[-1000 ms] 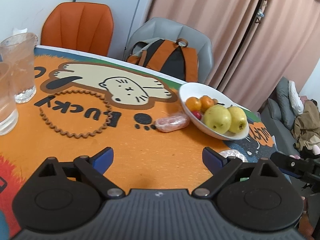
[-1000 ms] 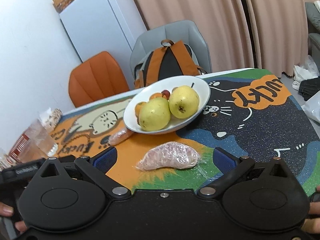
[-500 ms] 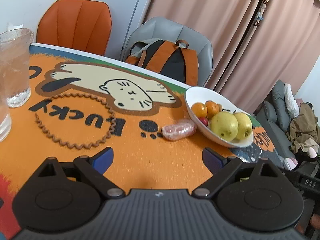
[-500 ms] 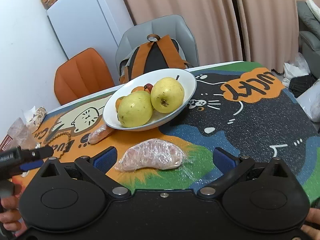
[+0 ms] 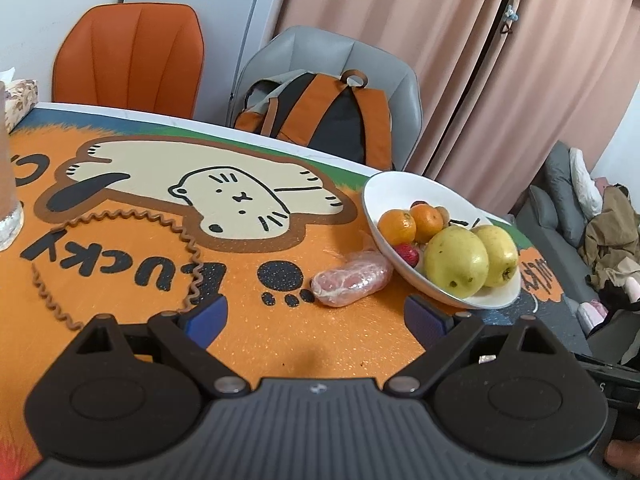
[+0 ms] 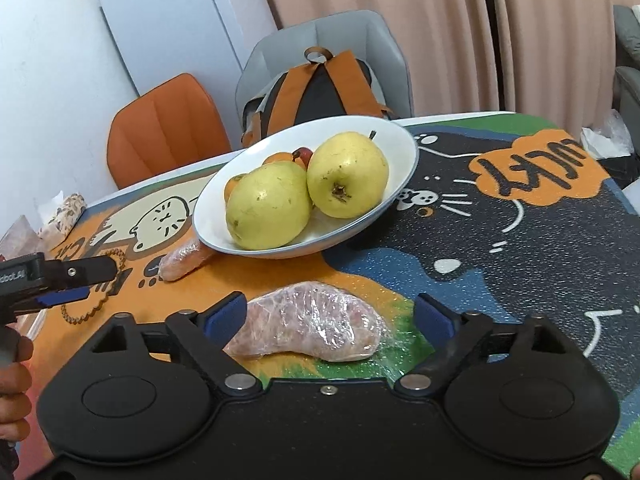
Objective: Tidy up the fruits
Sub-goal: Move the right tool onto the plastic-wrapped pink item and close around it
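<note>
Across both wrist views I see the big table w/ a printed cartoon-cat mat, orange on one side, dark blue/black on the other. Behind it: tall pink-beige curtains, a white fridge, an orange padded chair and a grey padded chair w/ an orange-and-black backpack on its seat.

Next down, the white oval ceramic bowl sits on the mat near the far edge. It holds two large yellow-green pears side by side, plus two small oranges and a small red fruit behind them.

My right gripper is low over the mat, jaws closing; the larger cling-wrapped pink fruit piece lies on the mat btwn the blue pads. Left pad looks right at the wrap, right pad is clear of it, so no grip yet.

My left gripper hangs over the orange part of the mat, jaws spread wide, nothing btwn them. Just ahead of it, a smaller cling-wrapped pink fruit piece lies touching or nearly touching the bowl's near rim.

A brown wavy-edged ring coaster lies on the mat left of that, and a clear glass stands at the far left edge.
</note>
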`<state>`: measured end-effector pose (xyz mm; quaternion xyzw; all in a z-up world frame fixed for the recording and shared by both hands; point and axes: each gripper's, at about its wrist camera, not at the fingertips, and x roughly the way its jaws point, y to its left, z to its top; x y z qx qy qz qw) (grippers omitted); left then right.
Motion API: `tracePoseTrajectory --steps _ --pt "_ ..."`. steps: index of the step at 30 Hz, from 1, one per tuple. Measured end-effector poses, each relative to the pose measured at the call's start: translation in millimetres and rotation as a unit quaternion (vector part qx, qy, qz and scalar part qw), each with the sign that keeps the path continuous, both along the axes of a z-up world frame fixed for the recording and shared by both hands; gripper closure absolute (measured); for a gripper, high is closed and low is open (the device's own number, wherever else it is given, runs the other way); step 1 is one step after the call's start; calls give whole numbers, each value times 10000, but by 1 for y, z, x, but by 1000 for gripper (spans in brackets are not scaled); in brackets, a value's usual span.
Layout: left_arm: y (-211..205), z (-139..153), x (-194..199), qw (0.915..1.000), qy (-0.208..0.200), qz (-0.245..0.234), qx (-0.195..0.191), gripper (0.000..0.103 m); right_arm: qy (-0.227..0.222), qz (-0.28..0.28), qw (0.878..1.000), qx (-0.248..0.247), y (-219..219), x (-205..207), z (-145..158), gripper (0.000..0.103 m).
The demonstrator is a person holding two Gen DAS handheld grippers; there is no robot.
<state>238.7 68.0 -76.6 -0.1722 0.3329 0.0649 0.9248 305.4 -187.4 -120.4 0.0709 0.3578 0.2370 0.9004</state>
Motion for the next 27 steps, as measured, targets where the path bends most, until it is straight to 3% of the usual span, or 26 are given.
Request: tracePoseTrajectory --steps 7,11,17,20,22,26,27 --pt "-1 -7 20 9999 129 -76 59 11 9 122 9998 -153 6 1 -2 42" --pt "-7 -11 33 9997 158 -150 130 11 78 225 9997 -112 4 -4 -1 60" --pt "-17 -15 53 9990 187 -283 288 15 192 496 9986 -34 0 -22 -1 69" --pt "-23 -20 63 9982 239 -347 415 22 212 716 9972 33 -1 -32 1 69" --pt "-24 -26 67 9979 298 -401 415 33 165 728 9972 56 -3 -34 3 65" --pt "-31 -32 67 9964 267 -446 666 43 138 495 9986 82 -7 -26 2 46" --pt "-32 -32 66 9963 265 -475 665 47 153 451 9988 85 -7 -22 0 45"
